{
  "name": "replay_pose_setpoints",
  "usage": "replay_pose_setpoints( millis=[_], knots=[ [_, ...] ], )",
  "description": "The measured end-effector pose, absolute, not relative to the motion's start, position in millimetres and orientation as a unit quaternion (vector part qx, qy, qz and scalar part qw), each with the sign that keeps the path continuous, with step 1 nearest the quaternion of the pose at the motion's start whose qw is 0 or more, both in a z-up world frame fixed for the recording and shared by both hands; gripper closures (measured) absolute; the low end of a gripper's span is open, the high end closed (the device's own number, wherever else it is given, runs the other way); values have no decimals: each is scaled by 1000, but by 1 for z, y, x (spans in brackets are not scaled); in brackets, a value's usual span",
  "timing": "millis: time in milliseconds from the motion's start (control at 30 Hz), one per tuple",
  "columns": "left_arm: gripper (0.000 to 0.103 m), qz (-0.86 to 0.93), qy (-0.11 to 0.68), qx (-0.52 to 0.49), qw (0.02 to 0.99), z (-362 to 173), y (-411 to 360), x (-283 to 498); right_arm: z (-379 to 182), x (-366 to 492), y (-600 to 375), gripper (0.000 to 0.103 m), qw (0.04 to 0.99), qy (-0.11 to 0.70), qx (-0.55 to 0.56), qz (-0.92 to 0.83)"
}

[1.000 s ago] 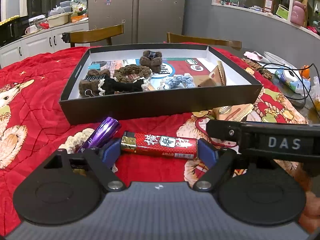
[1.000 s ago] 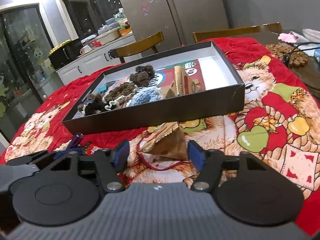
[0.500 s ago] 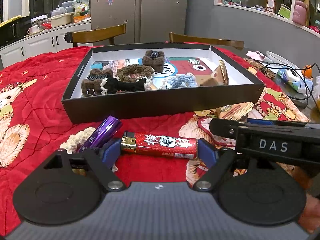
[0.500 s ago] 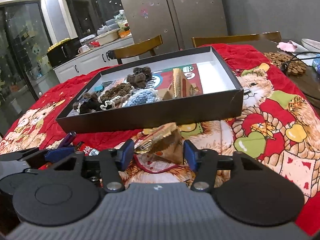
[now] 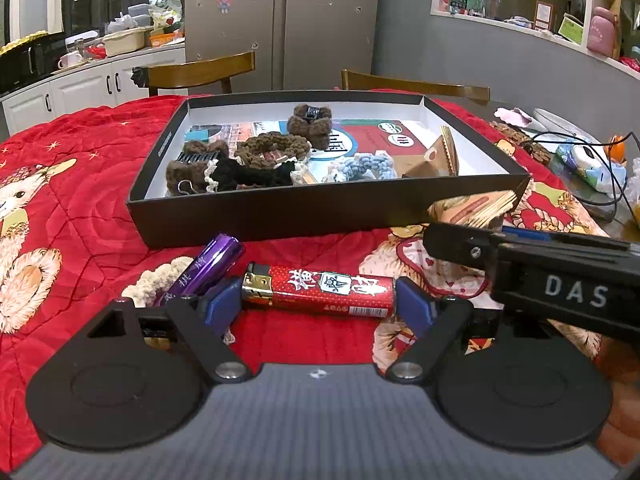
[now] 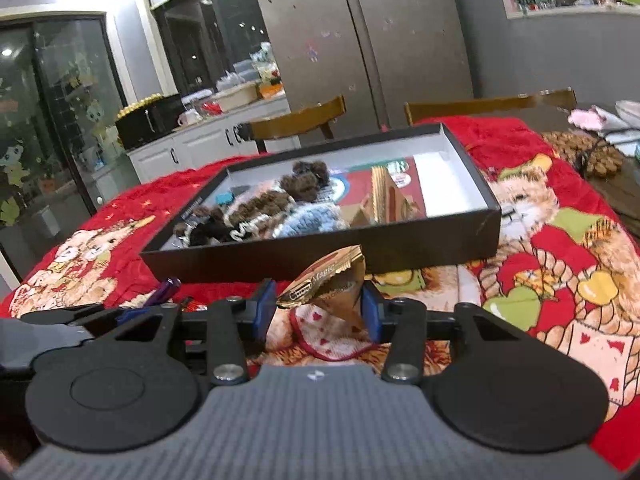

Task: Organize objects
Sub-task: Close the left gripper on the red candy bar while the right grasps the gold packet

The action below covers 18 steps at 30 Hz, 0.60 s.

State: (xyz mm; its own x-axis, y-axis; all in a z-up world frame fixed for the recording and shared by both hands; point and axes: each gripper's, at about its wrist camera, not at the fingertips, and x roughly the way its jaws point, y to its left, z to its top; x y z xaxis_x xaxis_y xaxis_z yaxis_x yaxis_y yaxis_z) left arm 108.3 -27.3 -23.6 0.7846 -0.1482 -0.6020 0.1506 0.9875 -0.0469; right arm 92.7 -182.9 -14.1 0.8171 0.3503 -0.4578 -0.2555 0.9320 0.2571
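My left gripper [image 5: 318, 306] is shut on a red lighter [image 5: 320, 290], its blue pads against the lighter's two ends, just above the red quilt. A purple lighter [image 5: 208, 268] and a cream knitted scrunchie [image 5: 154, 286] lie beside its left finger. My right gripper [image 6: 318, 310] has a crumpled gold snack packet [image 6: 328, 286] between its pads, which touch the packet's sides while the jaws are closing. Beyond both stands a shallow black box [image 5: 320, 216] [image 6: 320, 258] holding brown, black and blue knitted scrunchies and another gold packet.
The right tool's black housing [image 5: 560, 280] crosses the left wrist view at the right. Two wooden chairs [image 5: 200, 72] stand behind the table. Cables, tissue packs and a beaded trivet [image 6: 584, 152] lie on the table's far right edge.
The right gripper's jaws have narrowed onto the gold packet, squeezing it thinner, and its view has tilted up a little. The left gripper and the red lighter have not moved.
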Motion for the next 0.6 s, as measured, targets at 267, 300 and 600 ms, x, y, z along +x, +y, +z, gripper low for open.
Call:
replay_pose_setpoints(
  millis=[267, 300, 600],
  knots=[
    [18, -82, 292, 2, 953, -20, -29, 100, -5, 88, -194, 55, 953, 226, 126, 159],
    [18, -83, 287, 3, 954, -19, -29, 99, -4, 88, -196, 55, 953, 224, 133, 157],
    [18, -89, 251, 14, 964, -15, -32, 87, -1, 88, -210, 55, 951, 210, 174, 148]
  ],
)
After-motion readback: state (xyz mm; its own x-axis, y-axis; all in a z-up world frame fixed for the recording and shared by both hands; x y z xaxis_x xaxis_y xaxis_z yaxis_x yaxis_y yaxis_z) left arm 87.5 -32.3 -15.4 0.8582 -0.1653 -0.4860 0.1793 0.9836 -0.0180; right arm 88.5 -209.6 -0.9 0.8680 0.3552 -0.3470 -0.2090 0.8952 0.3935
